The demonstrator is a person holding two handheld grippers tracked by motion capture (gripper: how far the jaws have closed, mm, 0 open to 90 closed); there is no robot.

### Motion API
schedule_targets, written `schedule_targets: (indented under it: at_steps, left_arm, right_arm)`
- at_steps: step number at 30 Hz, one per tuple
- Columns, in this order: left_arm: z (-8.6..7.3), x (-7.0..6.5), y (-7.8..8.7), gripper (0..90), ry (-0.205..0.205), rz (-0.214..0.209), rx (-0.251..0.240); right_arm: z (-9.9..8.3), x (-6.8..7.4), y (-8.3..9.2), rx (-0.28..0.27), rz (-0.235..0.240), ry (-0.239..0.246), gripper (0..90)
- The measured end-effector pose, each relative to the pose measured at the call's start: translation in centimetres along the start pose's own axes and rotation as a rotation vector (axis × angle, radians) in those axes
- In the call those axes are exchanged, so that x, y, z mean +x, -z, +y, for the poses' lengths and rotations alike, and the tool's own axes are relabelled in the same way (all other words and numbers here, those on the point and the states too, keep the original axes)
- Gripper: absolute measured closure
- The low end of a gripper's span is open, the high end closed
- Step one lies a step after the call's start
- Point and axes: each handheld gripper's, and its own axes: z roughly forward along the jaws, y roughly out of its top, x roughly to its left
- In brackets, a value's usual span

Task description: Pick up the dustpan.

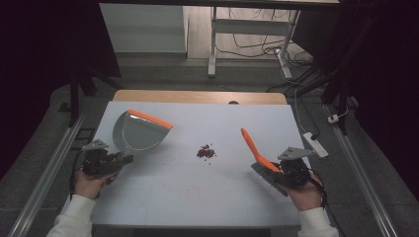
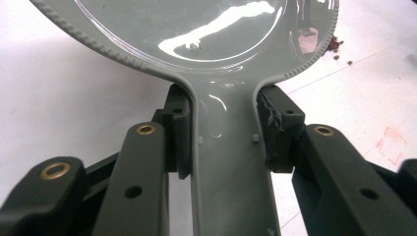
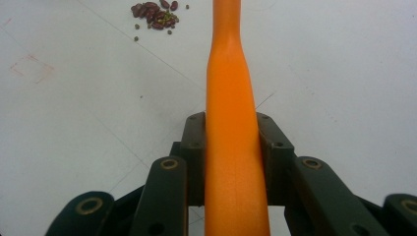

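My left gripper [image 1: 120, 159] clamped the grey dustpan [image 1: 140, 132]; my right gripper [image 1: 276, 169] clamped the orange brush handle [image 1: 253, 144]; the red beans [image 1: 206, 152] lay between them, nearer my right.

Tongs [image 3: 231, 162] clamped on orange handle [image 3: 232, 98], red beans [image 3: 156, 17] ahead, white table [image 3: 339, 64]

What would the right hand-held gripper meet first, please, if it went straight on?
Probably nothing soon: the right hand-held gripper points up the table, and the beans lie left of its line.

White power strip [image 1: 314, 144] at the table's [image 1: 197, 192] right edge.
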Motion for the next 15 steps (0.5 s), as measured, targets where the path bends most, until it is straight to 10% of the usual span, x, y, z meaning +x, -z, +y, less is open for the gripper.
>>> schedule_targets:
  at_steps: [15]
  left_arm:
    - [1.4,-1.7,-0.2,61.8,-0.103,-0.051,0.006]
  right_arm:
    - [0.3,0.2,0.0,-0.004,-0.004,0.005,70.0]
